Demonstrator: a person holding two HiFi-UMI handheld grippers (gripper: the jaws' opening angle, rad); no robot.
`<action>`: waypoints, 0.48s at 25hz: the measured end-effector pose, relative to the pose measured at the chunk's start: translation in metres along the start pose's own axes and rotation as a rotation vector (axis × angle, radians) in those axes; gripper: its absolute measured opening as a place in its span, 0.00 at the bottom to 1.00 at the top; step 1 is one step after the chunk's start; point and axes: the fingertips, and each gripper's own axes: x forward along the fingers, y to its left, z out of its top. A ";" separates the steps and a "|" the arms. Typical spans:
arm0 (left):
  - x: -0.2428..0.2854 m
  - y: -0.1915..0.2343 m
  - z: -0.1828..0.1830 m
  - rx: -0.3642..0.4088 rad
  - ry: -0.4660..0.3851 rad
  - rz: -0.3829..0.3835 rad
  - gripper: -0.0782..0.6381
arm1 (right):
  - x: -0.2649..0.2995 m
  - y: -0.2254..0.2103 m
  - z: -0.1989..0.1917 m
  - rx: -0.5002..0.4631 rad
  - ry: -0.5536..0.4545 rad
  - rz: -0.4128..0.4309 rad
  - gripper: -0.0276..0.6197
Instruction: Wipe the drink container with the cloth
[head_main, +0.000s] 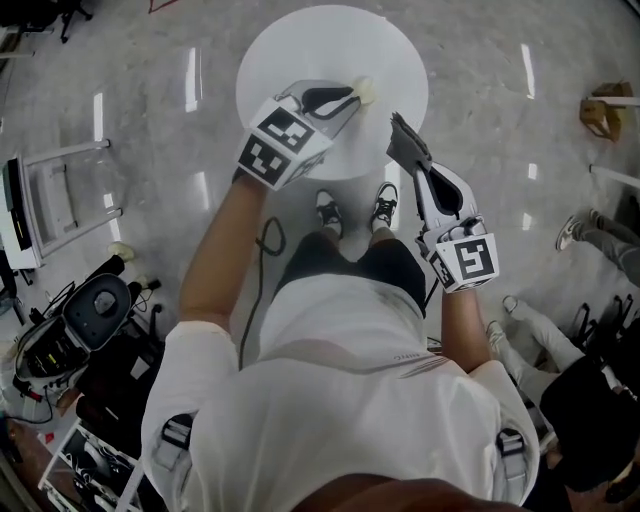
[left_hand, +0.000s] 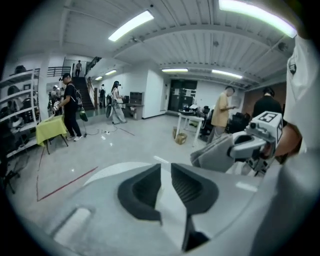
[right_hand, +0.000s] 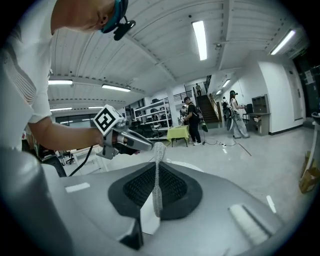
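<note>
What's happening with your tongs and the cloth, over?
Left tongs open, empty. Right tongs shut on cloth. Drink container not made out. Small pale thing by left tongs' tip; can't tell what.

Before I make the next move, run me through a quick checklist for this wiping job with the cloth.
1. Cloth gripped: ok. The right gripper is shut on a thin strip of cloth.
2. Other gripper free: ok. The left gripper has its jaws apart, nothing between them.
3. Thing to wipe found: cannot tell. Only a small pale object shows by the left gripper's tip, over the round table.
4. Grippers apart from each other: ok in the head view.
</note>
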 end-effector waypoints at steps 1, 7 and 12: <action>0.009 0.001 -0.004 -0.001 0.029 -0.011 0.21 | 0.005 -0.001 -0.006 -0.004 0.009 0.016 0.06; 0.050 0.011 -0.019 -0.008 0.183 -0.031 0.23 | 0.033 0.003 -0.038 -0.055 0.071 0.106 0.06; 0.066 0.012 -0.026 -0.031 0.252 -0.016 0.23 | 0.060 0.023 -0.074 -0.113 0.134 0.173 0.06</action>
